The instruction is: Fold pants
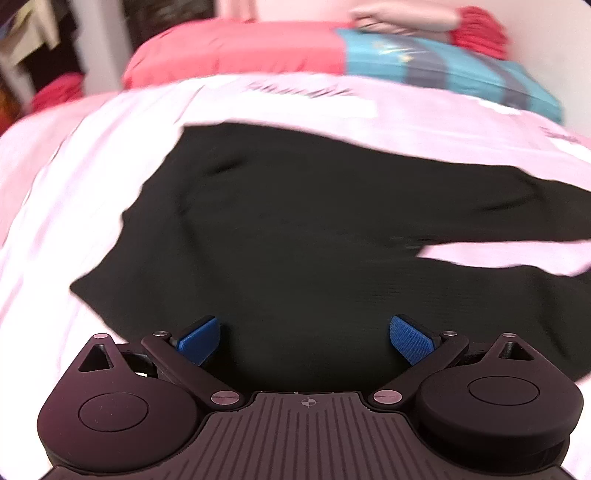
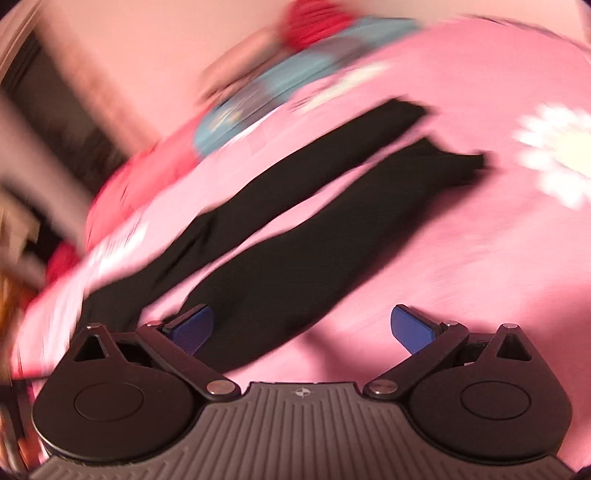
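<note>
Black pants (image 1: 280,229) lie spread flat on a pink bedsheet (image 1: 74,192). In the left wrist view the wide waist part fills the middle and the two legs run off to the right. My left gripper (image 1: 304,338) is open and empty, above the near part of the pants. In the right wrist view the pants (image 2: 295,236) show both legs stretching away to the upper right, with a strip of sheet between them. My right gripper (image 2: 302,326) is open and empty, over the near leg and the sheet. Both views are blurred.
A red pillow (image 1: 236,51) and a blue patterned pillow (image 1: 454,70) lie at the far end of the bed, with a red cloth (image 1: 480,31) behind them. The sheet has white flower prints (image 2: 554,151). Dark furniture (image 1: 33,48) stands at the far left.
</note>
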A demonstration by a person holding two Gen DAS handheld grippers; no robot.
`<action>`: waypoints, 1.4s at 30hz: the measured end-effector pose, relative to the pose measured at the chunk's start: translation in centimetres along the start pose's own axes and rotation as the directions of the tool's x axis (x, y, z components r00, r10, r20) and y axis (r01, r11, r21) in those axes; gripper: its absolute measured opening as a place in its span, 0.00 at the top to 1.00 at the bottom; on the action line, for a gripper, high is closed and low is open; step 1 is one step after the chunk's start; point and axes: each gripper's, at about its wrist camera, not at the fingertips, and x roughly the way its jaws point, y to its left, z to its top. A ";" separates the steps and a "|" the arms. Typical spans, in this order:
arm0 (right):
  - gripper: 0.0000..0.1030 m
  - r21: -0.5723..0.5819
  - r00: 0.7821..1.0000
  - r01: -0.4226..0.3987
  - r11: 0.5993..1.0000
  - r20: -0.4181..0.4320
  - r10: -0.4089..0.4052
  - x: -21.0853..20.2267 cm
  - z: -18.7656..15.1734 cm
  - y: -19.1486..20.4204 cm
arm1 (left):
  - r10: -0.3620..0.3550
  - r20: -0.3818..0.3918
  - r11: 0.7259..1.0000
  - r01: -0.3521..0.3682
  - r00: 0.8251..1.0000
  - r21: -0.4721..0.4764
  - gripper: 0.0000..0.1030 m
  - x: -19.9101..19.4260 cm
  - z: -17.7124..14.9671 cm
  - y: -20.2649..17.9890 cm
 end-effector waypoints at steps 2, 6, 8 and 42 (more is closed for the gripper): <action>0.11 0.105 0.998 -0.051 0.993 0.033 0.047 0.8 1.2 -2.2 | 0.004 -0.041 0.999 -0.006 0.999 -0.038 0.00 1.6 -0.3 1.0; 0.16 0.175 0.989 -0.089 0.981 0.134 0.065 3.3 3.4 -3.2 | 0.018 -0.002 1.000 -0.018 1.000 -0.016 0.00 1.9 -0.9 0.6; 0.22 0.171 0.987 -0.064 0.983 0.159 0.036 4.9 4.3 -3.2 | 0.030 -0.003 0.999 -0.030 1.000 -0.012 0.00 2.1 -0.8 0.3; 0.22 -0.578 0.965 0.216 0.787 0.247 -0.084 -0.9 -4.0 7.1 | -0.082 0.033 0.996 0.083 0.996 -0.014 0.00 0.9 -0.7 1.4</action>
